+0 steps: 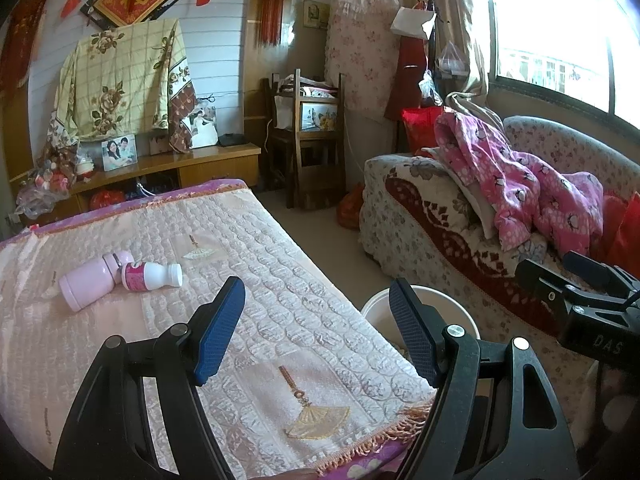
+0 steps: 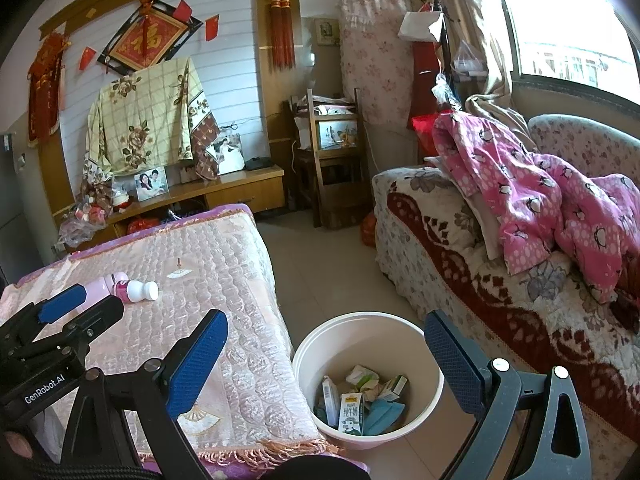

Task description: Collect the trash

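Observation:
A small white bottle with a pink label (image 1: 152, 276) lies on its side on the quilted table cover (image 1: 280, 280), touching a larger pink flask (image 1: 90, 282). Both also show in the right wrist view: the bottle (image 2: 136, 291) and the flask (image 2: 100, 287). A white trash bucket (image 2: 360, 328) stands on the floor between table and sofa, holding a milk carton (image 2: 351, 414) and crumpled wrappers. My left gripper (image 1: 316, 328) is open and empty above the table's near right edge. My right gripper (image 2: 326, 364) is open and empty above the bucket.
A sofa (image 2: 460, 264) with a pink blanket (image 2: 540, 200) fills the right side. A wooden cabinet with photo frames (image 2: 224, 192) and a wooden chair (image 2: 332, 160) stand at the back. Tiled floor (image 2: 320, 260) runs between table and sofa.

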The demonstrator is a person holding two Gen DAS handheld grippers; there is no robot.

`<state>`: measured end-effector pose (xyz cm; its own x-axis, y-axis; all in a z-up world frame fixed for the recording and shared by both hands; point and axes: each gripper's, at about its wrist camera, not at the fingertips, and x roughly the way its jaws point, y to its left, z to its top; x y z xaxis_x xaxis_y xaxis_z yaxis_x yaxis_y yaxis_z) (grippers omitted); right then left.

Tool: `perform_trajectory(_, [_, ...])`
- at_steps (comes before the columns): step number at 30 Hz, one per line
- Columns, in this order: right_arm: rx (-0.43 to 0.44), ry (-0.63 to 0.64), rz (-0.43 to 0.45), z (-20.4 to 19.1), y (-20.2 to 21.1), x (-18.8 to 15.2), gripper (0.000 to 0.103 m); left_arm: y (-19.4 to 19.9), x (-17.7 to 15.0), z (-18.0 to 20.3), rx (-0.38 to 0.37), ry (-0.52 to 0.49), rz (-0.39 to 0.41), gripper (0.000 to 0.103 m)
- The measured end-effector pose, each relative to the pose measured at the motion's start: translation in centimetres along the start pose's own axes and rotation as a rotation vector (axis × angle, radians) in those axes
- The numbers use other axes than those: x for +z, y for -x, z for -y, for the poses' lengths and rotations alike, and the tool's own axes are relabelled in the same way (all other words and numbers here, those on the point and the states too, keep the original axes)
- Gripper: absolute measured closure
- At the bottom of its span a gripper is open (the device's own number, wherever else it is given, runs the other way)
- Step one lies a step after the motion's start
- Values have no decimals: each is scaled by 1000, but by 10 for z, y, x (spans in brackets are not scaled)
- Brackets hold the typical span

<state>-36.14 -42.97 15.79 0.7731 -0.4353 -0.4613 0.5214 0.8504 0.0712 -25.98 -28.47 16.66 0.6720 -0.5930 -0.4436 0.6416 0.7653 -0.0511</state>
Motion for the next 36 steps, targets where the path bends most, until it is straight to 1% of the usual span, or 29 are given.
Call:
perform_trajectory(18, [-3, -1, -14, 2, -5, -5, 5, -3, -1, -4, -9, -3, -3, 29])
perform_trajectory(27, [-3, -2, -20, 2, -7, -6, 5, -7, -9, -3, -12, -13, -3, 29])
perform_trajectory(36, [0, 7, -43, -3, -13, -13, 5, -13, -11, -10, -14, 5, -26, 29])
